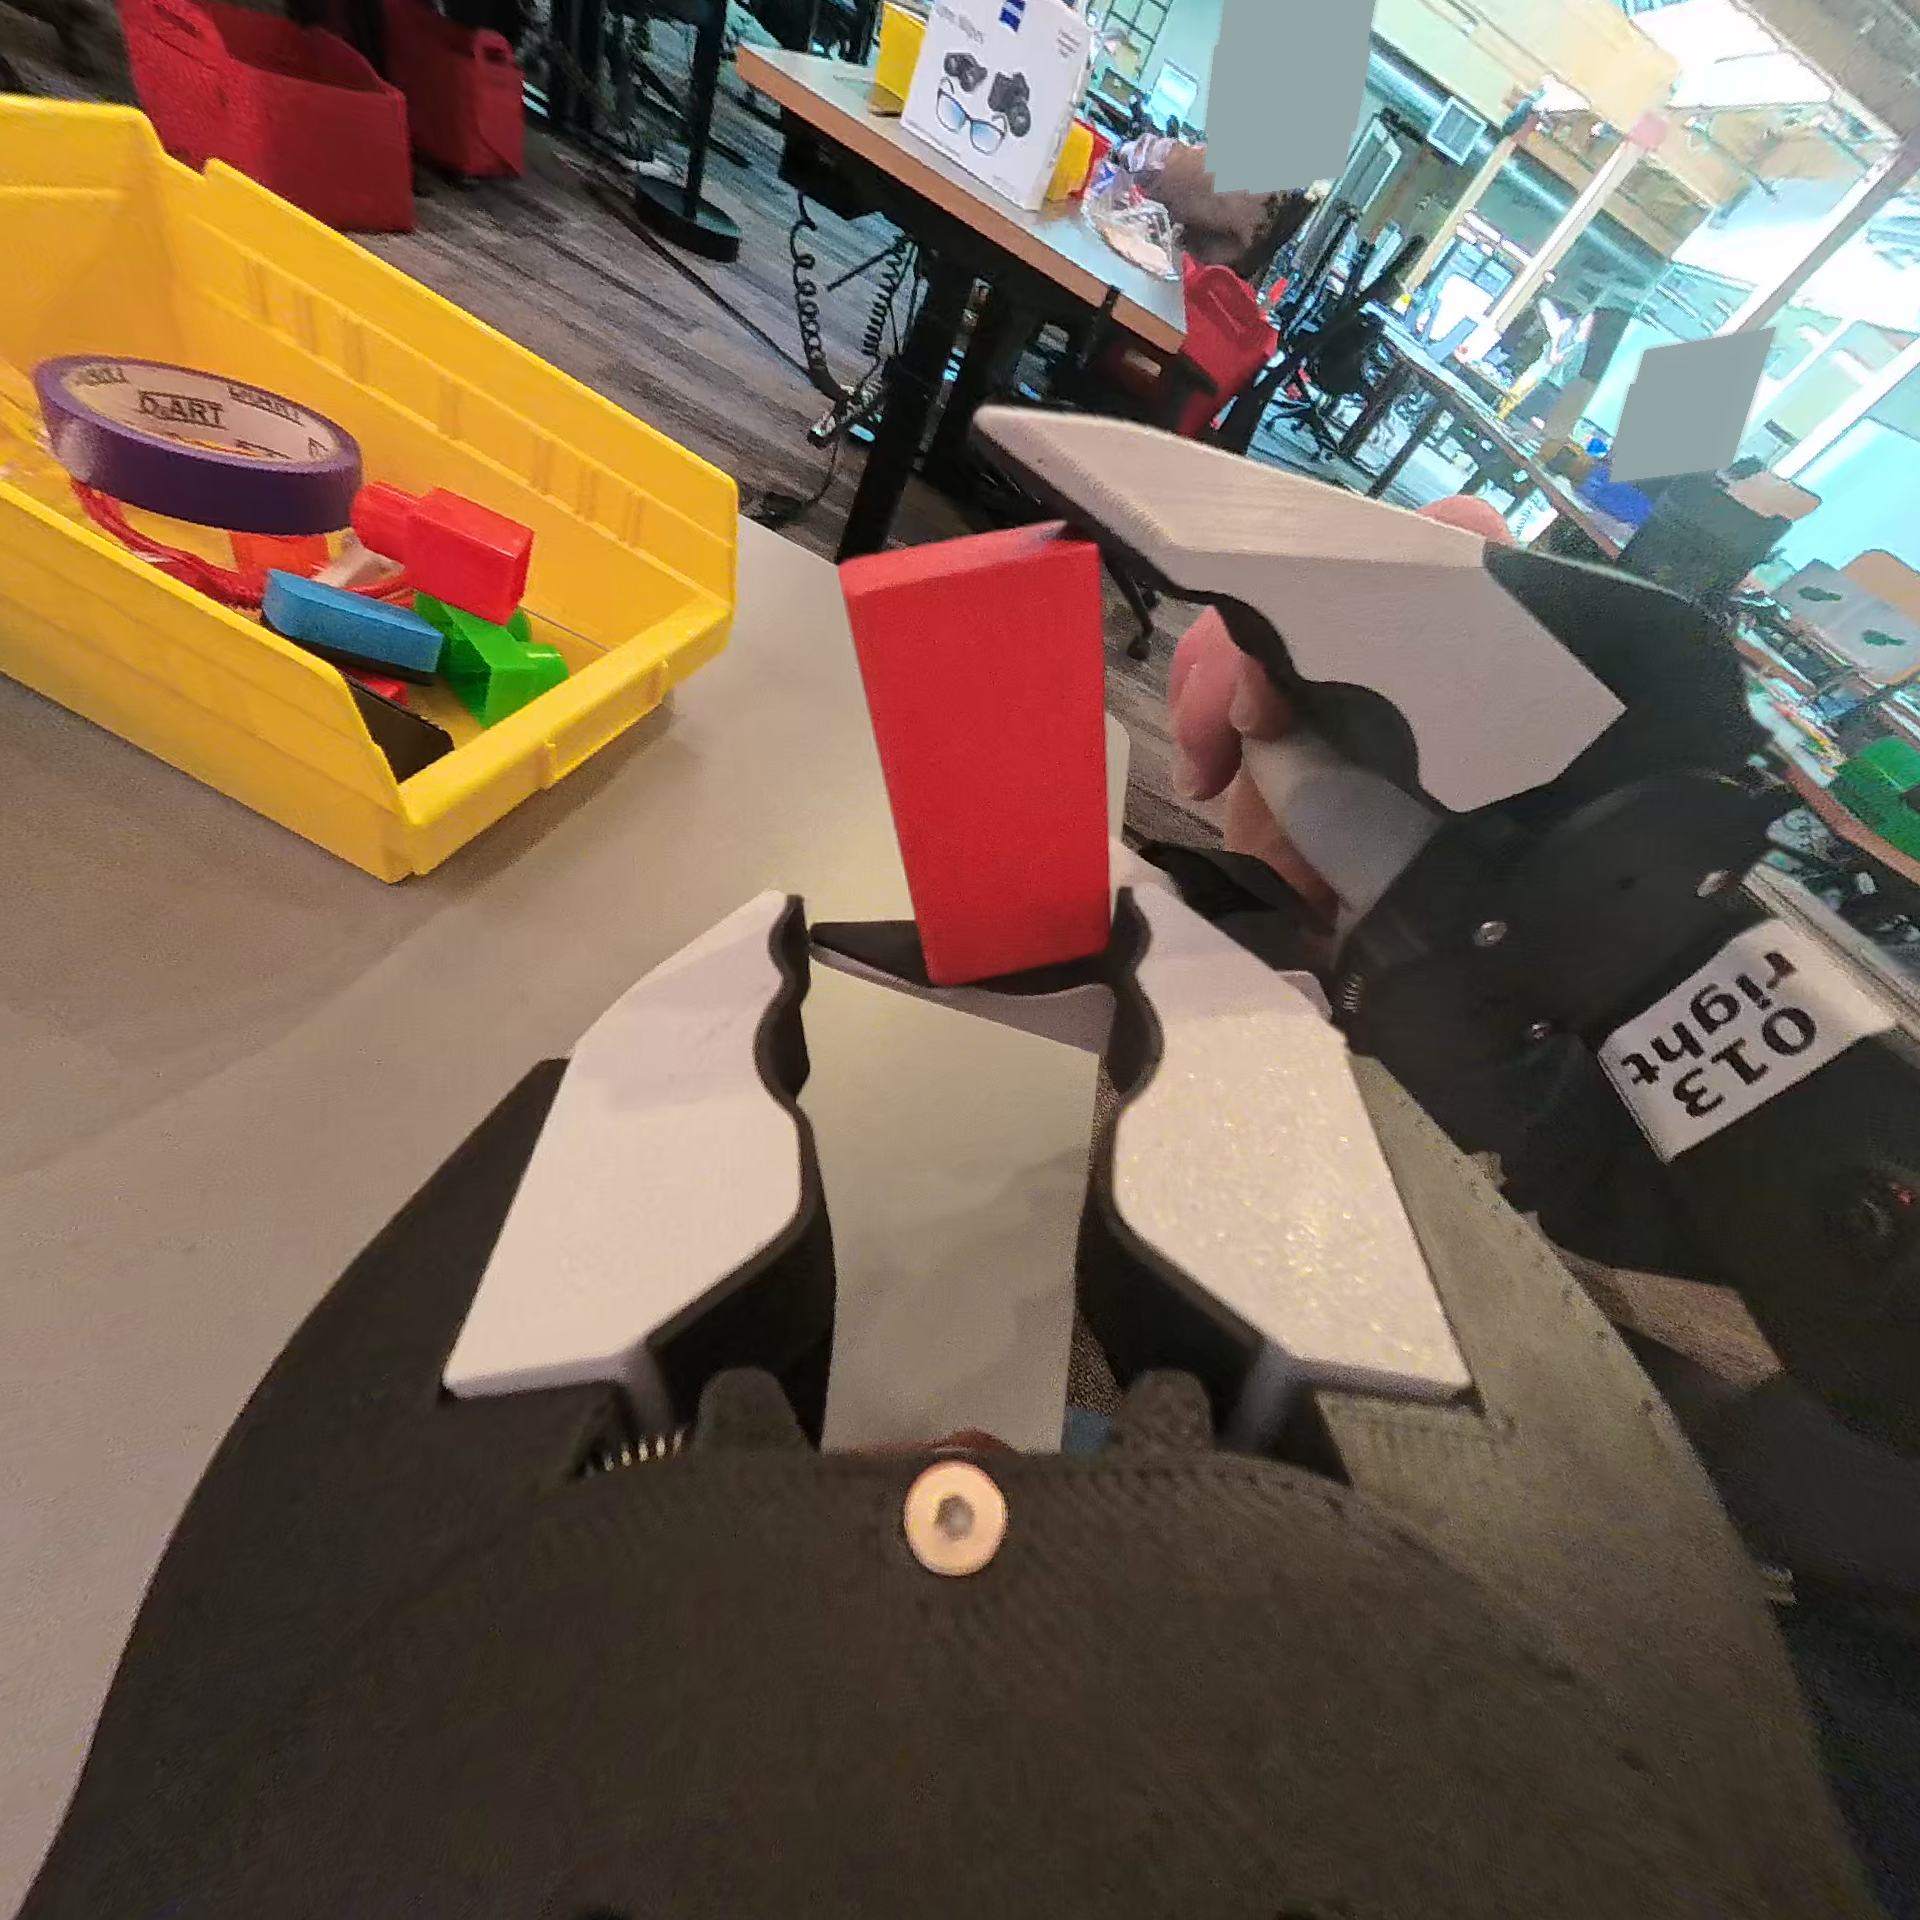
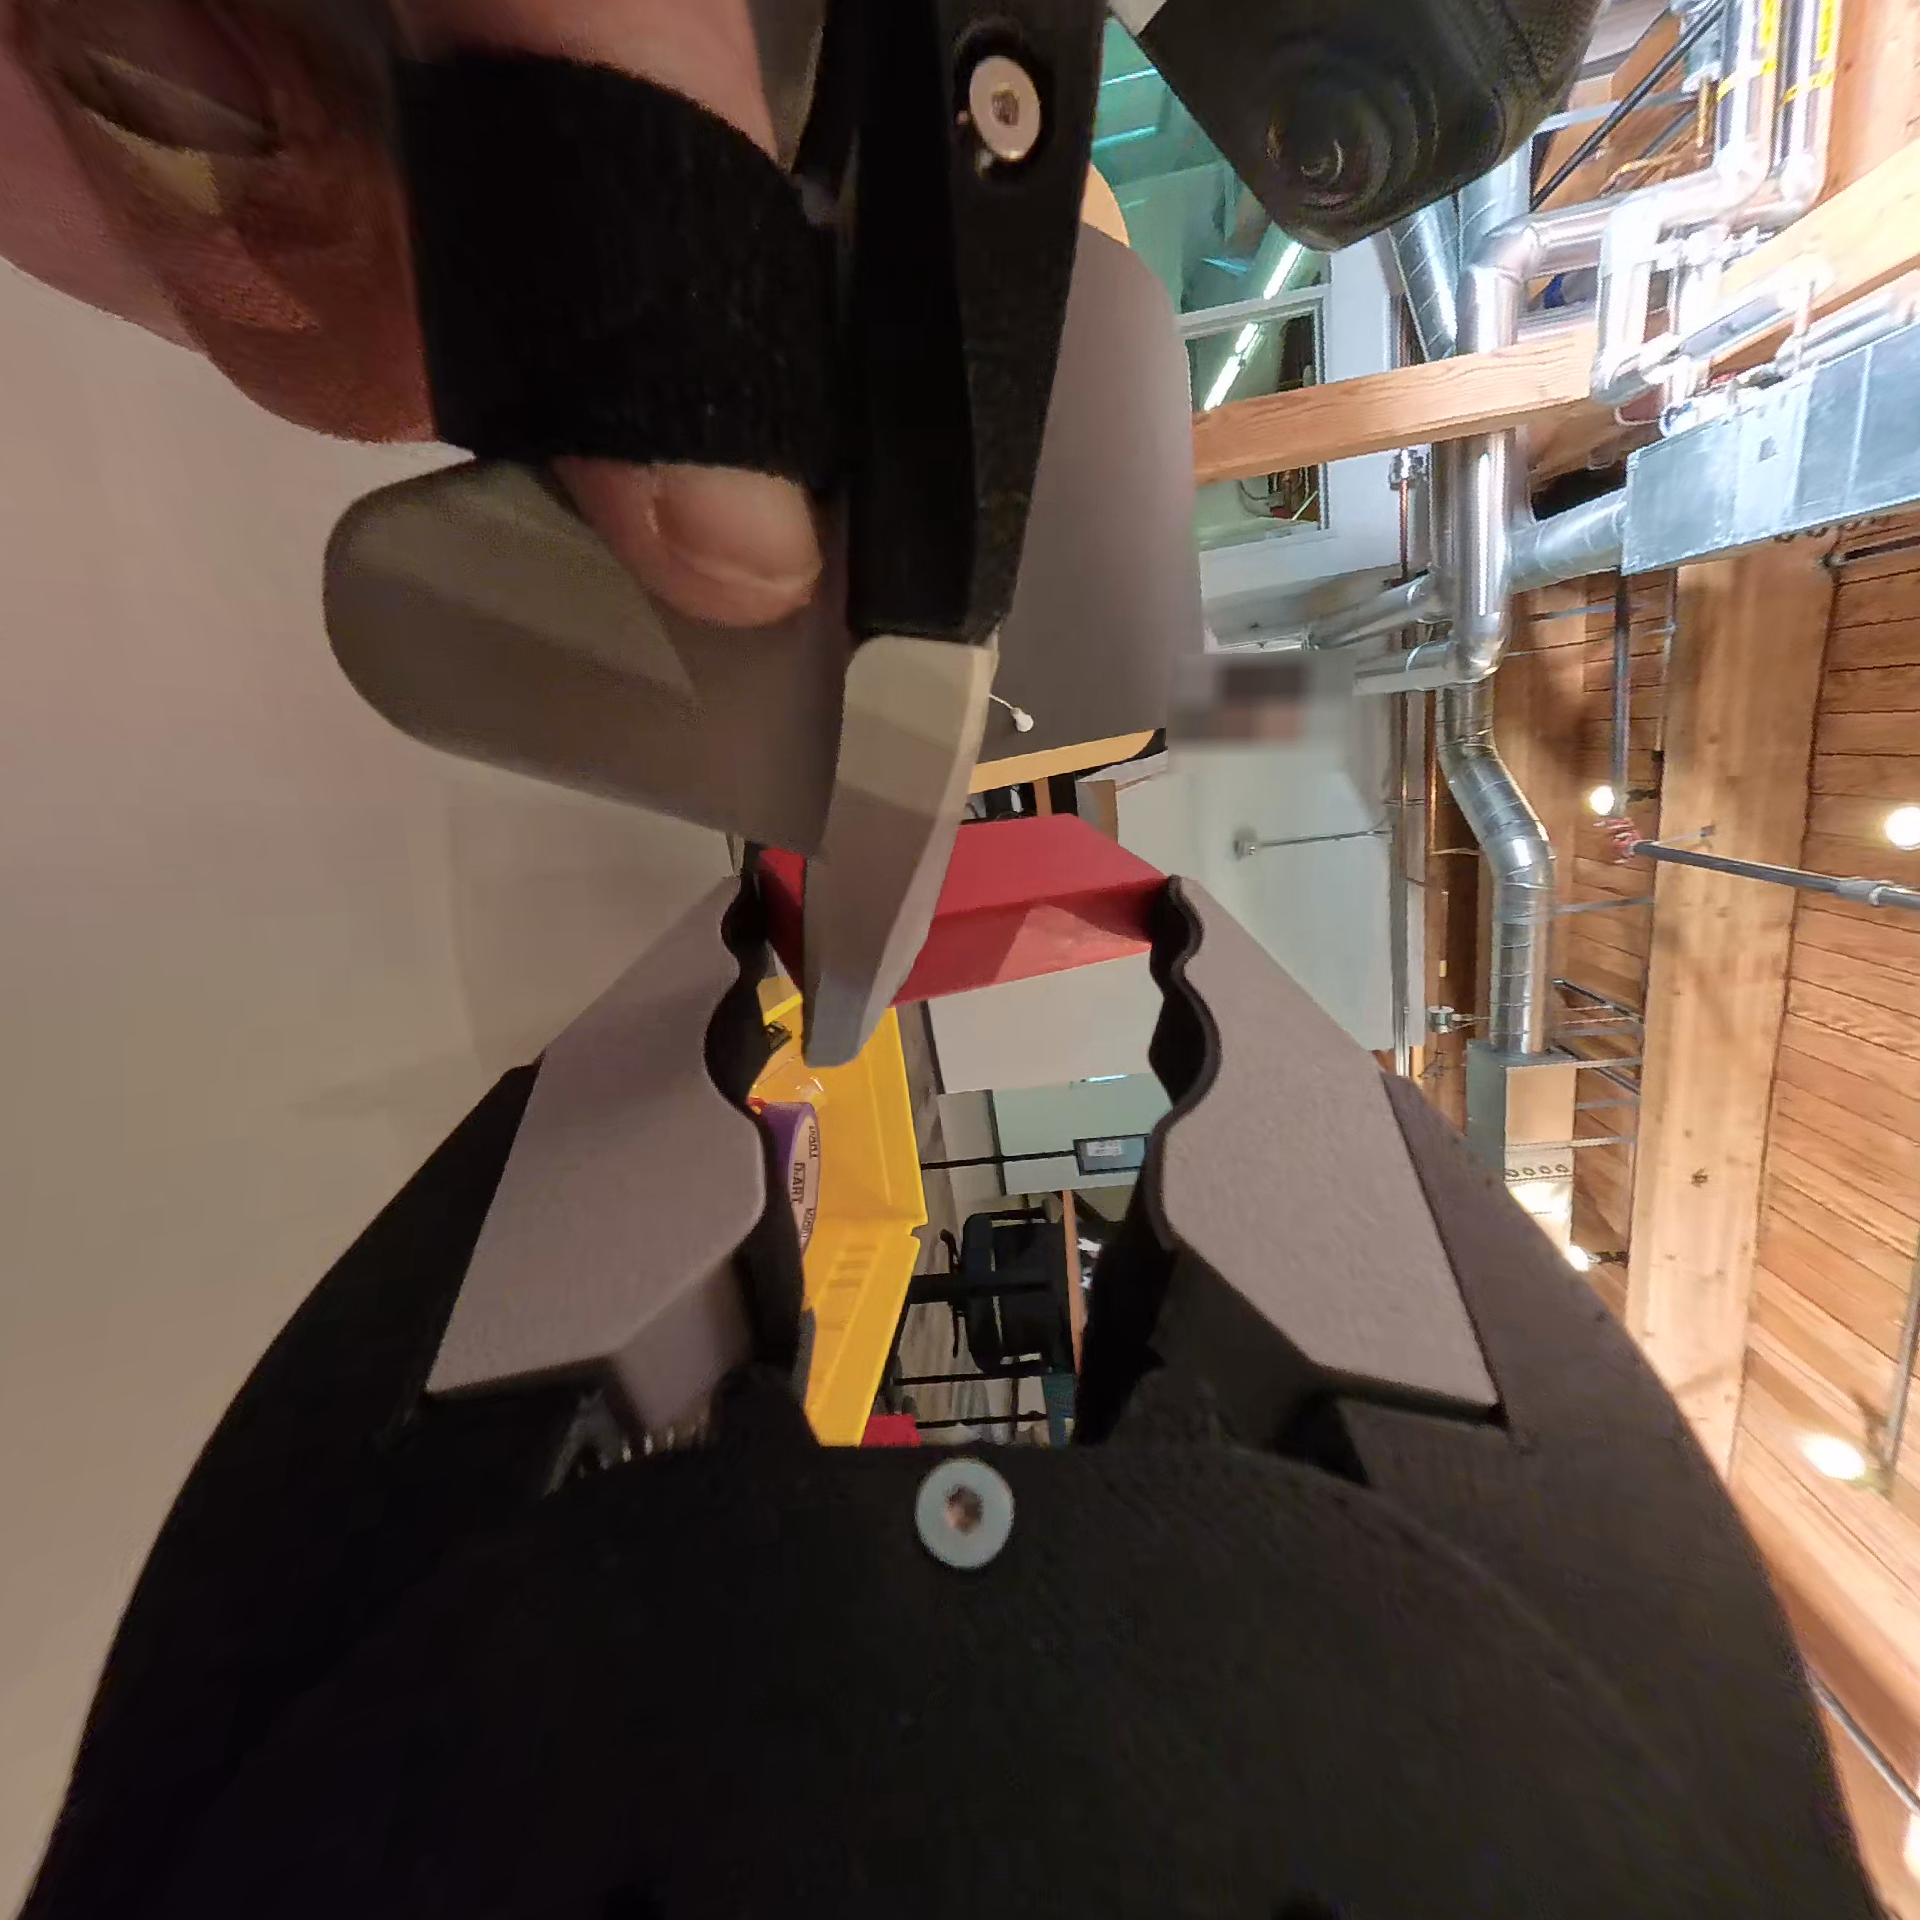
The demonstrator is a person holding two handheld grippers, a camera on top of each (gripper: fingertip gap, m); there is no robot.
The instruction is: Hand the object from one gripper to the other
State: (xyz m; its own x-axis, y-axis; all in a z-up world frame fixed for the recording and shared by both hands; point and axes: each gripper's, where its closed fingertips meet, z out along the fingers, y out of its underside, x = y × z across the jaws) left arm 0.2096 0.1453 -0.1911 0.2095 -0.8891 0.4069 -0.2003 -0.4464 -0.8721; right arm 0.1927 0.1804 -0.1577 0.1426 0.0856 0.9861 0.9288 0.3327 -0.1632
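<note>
A red rectangular block (image 1: 977, 748) stands upright above the grey table (image 1: 208, 987). My right gripper (image 2: 951, 899) is shut on the red block (image 2: 1039, 904) and clamps it end to end. In the left wrist view its upper finger (image 1: 1299, 561) sits on the block's top, and its lower finger is under the block's bottom. My left gripper (image 1: 961, 914) is open and straddles the block's lower part. Its right finger is close to the block and a gap shows at its left finger. One left finger (image 2: 883, 831) crosses in front of the block in the right wrist view.
A yellow bin (image 1: 582, 748) stands on the table at the left, holding a purple tape roll (image 1: 197, 468) and red, blue and green blocks. A hand (image 1: 1226, 707) holds the right gripper. A desk with a white box (image 1: 997, 94) stands behind the table.
</note>
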